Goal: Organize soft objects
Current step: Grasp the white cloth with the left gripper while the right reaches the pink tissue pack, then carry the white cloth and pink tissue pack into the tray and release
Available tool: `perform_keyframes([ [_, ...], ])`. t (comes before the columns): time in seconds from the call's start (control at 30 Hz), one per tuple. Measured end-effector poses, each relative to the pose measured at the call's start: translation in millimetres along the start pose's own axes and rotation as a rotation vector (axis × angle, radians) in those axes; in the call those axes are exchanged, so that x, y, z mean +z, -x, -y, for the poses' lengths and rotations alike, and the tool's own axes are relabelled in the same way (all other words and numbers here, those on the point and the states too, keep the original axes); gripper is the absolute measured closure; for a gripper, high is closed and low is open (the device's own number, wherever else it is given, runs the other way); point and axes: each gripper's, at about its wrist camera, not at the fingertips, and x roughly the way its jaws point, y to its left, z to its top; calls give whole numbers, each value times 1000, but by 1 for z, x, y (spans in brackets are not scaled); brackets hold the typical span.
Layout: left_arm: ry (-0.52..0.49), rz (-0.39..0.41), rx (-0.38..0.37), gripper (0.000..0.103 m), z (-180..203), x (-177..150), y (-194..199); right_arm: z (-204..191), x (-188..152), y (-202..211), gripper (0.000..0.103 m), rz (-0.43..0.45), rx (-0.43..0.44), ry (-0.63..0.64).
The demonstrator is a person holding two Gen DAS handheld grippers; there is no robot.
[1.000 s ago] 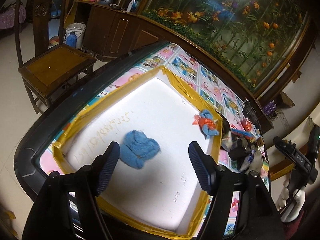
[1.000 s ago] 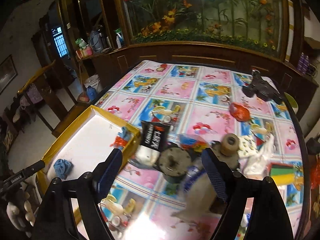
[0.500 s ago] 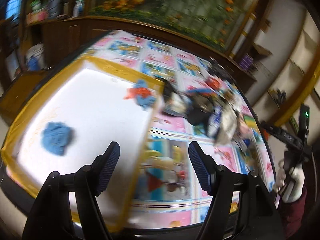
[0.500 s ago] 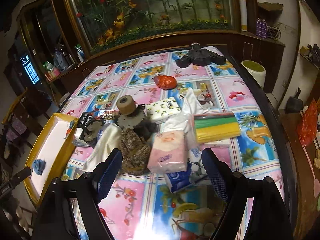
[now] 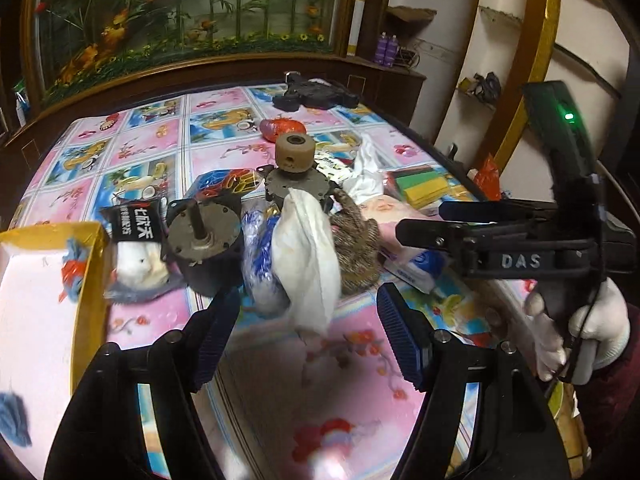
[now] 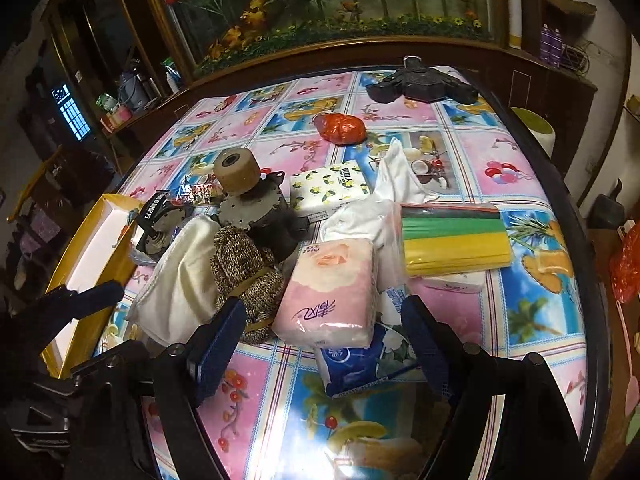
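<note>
Soft things lie heaped in the middle of the tabletop (image 6: 460, 128), and we see them just ahead of both tools. Our left tool (image 5: 308, 344) stands with its jaws apart and nothing between the pads; the white cloth (image 5: 308, 256) droops just beyond its fingertips, with the brown knitted piece (image 5: 356, 248) touching the cloth's right side and a blue-and-white wrapped bundle (image 5: 256, 264) on its left. Our right tool (image 6: 320, 354) has just been closing its jaws a little, yet they are still apart and grip nothing — the pink tissue pack (image 6: 328, 284) lies just past the tips, between the two fingers, resting partly on a blue tissue pack (image 6: 352, 364). Beside it sit the knitted piece and the white cloth to the left, and a green-and-yellow sponge pack (image 6: 456, 240) to the right. A yellow-rimmed tray (image 5: 94, 264) stands at the left edge of the tabletop — a small blue-and-orange soft item (image 5: 74, 264) lies inside it against the near wall, and a blue cloth (image 5: 14, 420) further in.
</note>
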Motion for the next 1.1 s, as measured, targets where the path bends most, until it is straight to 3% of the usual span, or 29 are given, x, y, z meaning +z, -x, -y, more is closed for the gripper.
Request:
perform_keyframes([
  [0.13,23,-37,-14,33,-5,5,-24,3,4,-23,41,-34,-11,12],
  [0.2,24,-54,-29,35,-2,1,-33,4,5,-32,42,-46,-8,11],
  [0.3,12,-51,4,66,4,-3,-40,2,7,-43,42,-45,-16,16],
  [0.33,28,-61,-13,84,1,-2,-43,1,7,-44,42,-44,-20,17],
  [0.43,108,-77,-74,91,-14,-1,-43,-1,7,-47,42,-42,-28,19],
  [0.6,143,-49,-85,94,-19,-6,-24,-1,8,-49,41,-41,-34,3],
  [0.67,139,-31,-88,94,-17,-8,-13,-4,6,-47,53,-41,-24,0],
  [0.77,138,-5,-95,94,-16,-10,5,-4,2,-38,59,-25,-7,-21],
  [1.1,184,97,-72,94,-46,-21,72,-18,-14,35,60,88,-3,-16],
])
